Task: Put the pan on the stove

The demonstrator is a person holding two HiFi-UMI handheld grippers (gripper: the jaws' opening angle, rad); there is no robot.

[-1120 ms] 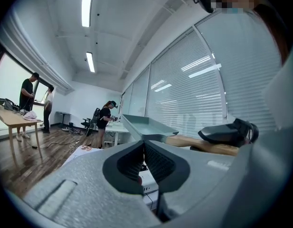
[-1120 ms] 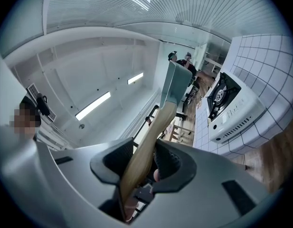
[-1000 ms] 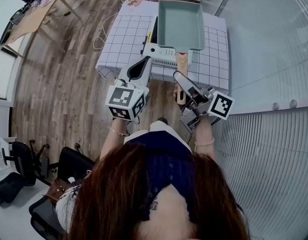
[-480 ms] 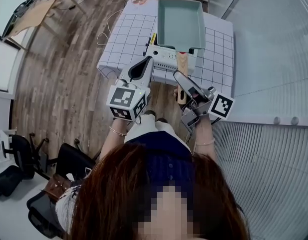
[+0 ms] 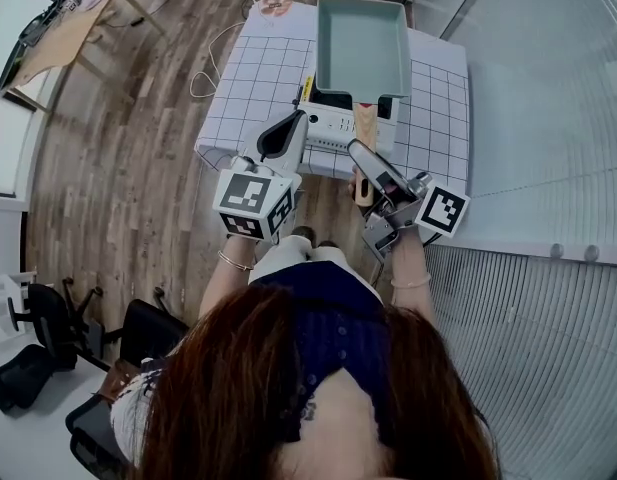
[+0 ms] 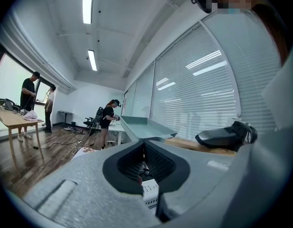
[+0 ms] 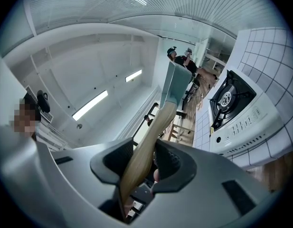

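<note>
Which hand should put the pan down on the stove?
Right. The right gripper clamps the pan by its wooden handle, with the stove just ahead. The left gripper is shut on nothing.

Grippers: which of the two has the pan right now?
The right gripper, shut on the wooden handle of the pan. The left gripper beside it has nothing between its jaws.

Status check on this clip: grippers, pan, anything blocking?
Left gripper shut, empty. Right gripper shut on wooden handle of pan. Pan held above stove, not yet down. Burner bare.
</note>
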